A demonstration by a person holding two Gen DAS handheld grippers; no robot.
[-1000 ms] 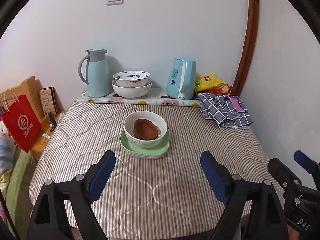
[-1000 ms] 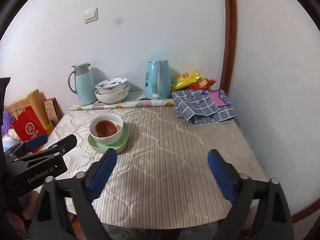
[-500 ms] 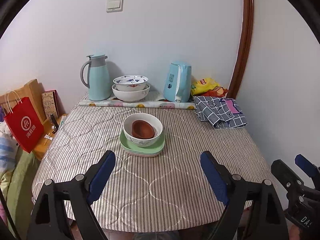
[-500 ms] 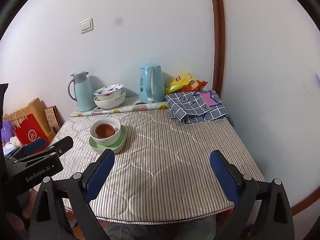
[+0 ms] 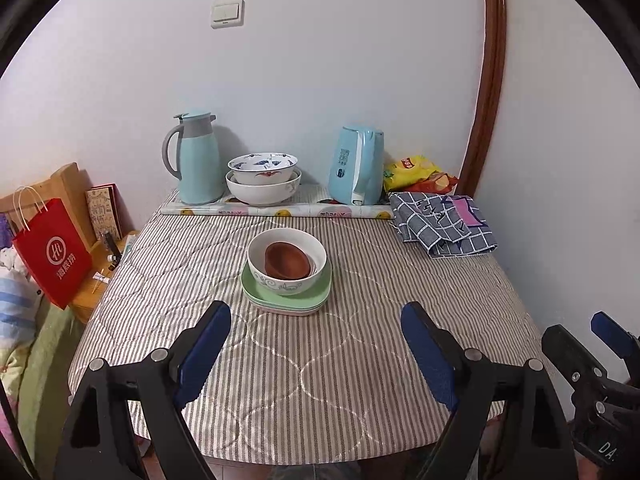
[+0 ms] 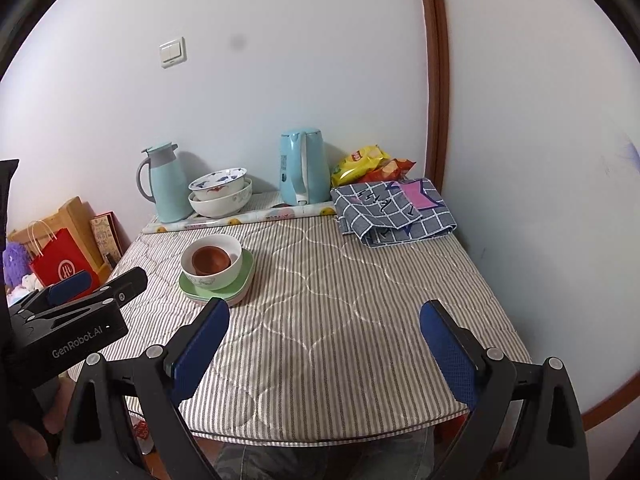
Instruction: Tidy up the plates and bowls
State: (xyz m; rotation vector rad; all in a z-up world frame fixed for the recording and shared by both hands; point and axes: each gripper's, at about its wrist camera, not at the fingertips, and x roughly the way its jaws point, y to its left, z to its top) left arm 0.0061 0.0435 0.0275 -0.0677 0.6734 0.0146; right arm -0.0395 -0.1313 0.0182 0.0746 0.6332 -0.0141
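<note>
Two grippers hang above the near edge of the striped tablecloth [image 5: 320, 380], both spread wide with nothing between their blue pads: the left gripper [image 5: 316, 354] faces the stack head-on, and the right gripper [image 6: 325, 350] points at bare cloth to the right of it. Toward the middle of the table, a small brown bowl [image 5: 287, 260] sits inside a white bowl [image 5: 286, 261], which rests on stacked green plates [image 5: 286, 295]. At the far edge, by the wall, a blue-patterned bowl [image 5: 263, 168] is nested in a larger white bowl [image 5: 263, 190], between a pale blue thermos jug [image 5: 198, 158] and a blue kettle [image 5: 357, 165]. A folded checked cloth [image 5: 442, 224] lies at the far right, touching a yellow snack bag [image 5: 416, 174].
</note>
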